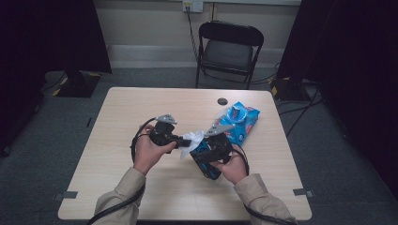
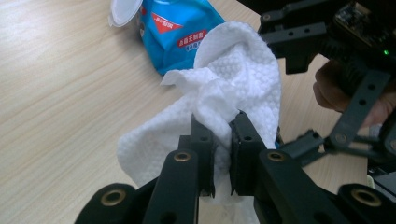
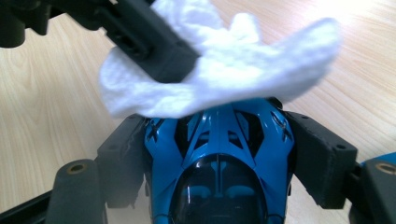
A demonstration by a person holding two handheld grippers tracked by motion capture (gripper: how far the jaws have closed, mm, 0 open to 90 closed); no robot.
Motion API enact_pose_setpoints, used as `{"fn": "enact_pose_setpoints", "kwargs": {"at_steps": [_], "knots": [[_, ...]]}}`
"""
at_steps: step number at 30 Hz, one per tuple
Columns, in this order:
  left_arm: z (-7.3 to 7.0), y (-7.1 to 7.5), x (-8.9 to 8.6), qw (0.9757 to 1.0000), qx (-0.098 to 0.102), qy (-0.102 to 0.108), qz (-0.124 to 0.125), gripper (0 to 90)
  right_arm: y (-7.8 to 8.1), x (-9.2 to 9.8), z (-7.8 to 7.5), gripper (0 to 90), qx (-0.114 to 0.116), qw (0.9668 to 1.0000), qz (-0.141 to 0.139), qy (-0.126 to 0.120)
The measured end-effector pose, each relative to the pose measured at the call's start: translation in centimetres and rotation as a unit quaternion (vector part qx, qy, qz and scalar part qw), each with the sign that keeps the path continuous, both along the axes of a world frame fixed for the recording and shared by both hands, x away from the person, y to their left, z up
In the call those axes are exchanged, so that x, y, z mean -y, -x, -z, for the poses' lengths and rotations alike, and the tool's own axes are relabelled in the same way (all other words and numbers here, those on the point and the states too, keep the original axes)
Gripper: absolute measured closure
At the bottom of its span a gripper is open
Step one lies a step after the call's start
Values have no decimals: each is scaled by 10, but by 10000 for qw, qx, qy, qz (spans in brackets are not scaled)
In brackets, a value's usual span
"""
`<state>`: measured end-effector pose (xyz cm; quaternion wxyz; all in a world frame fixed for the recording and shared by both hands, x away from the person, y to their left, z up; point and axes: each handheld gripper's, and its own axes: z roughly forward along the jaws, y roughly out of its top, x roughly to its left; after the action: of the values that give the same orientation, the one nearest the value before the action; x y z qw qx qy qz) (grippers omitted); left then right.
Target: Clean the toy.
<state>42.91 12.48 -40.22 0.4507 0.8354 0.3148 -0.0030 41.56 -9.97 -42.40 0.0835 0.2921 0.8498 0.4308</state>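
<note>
My left gripper [image 2: 222, 126] is shut on a crumpled white wet wipe [image 2: 233, 60], pinching its lower folds. A blue toy car [image 3: 219, 154] sits nose-outward between the two pads of my right gripper [image 3: 219, 140], which is shut on its sides. The wipe [image 3: 224, 70] lies across the car's nose, with a left jaw pressed into it from the upper left. In the high view, the left gripper [image 1: 184, 139] and right gripper [image 1: 202, 150] meet above the table's middle, with the wipe [image 1: 191, 139] between them and the car [image 1: 210, 169] in the right one.
A blue pack of wet wipes [image 1: 239, 121] with its lid flipped open lies on the wooden table [image 1: 141, 103] just beyond the right gripper. A small dark round object [image 1: 222, 101] rests near the far edge. A black folding chair [image 1: 228, 49] stands behind the table.
</note>
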Motion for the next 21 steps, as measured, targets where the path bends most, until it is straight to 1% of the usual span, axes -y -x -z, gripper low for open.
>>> {"fn": "enact_pose_setpoints", "kwargs": {"at_steps": [1,2,4,6,8,9,10,14,15,17,18,20,21], "knots": [[1,1,-1,10000,9,-68,35,824,0,1,0,264,18,10000,27,-3],[2,3,0,10000,0,-46,43,825,-1,1,-1,264,4,10000,31,19],[3,4,-1,9999,23,-110,98,825,-2,2,-1,264,48,10000,64,34],[5,6,-2,9999,9,-99,121,825,-2,2,0,264,38,10000,54,41],[6,7,-3,9998,-19,-136,135,825,-2,1,0,264,20,10000,40,52],[6,7,-4,9996,-32,-200,189,825,-2,1,0,264,58,9999,73,59],[7,7,-4,9997,-18,-180,173,825,-2,1,0,264,25,10000,62,68],[8,9,-6,9997,-2,-194,170,825,-2,0,0,264,38,10000,43,67],[8,9,-7,9995,-6,-234,228,825,-2,-1,0,264,45,10000,46,70],[10,9,-7,9995,16,-243,206,824,-2,-1,0,264,53,9999,55,85],[10,10,-7,9994,-10,-258,230,824,-2,-1,0,264,42,9999,46,82],[10,10,-7,9990,-23,-351,262,824,-2,-1,0,264,45,9999,61,82],[11,11,-7,9992,-22,-319,226,825,-2,-1,0,264,44,9999,53,99]]}}
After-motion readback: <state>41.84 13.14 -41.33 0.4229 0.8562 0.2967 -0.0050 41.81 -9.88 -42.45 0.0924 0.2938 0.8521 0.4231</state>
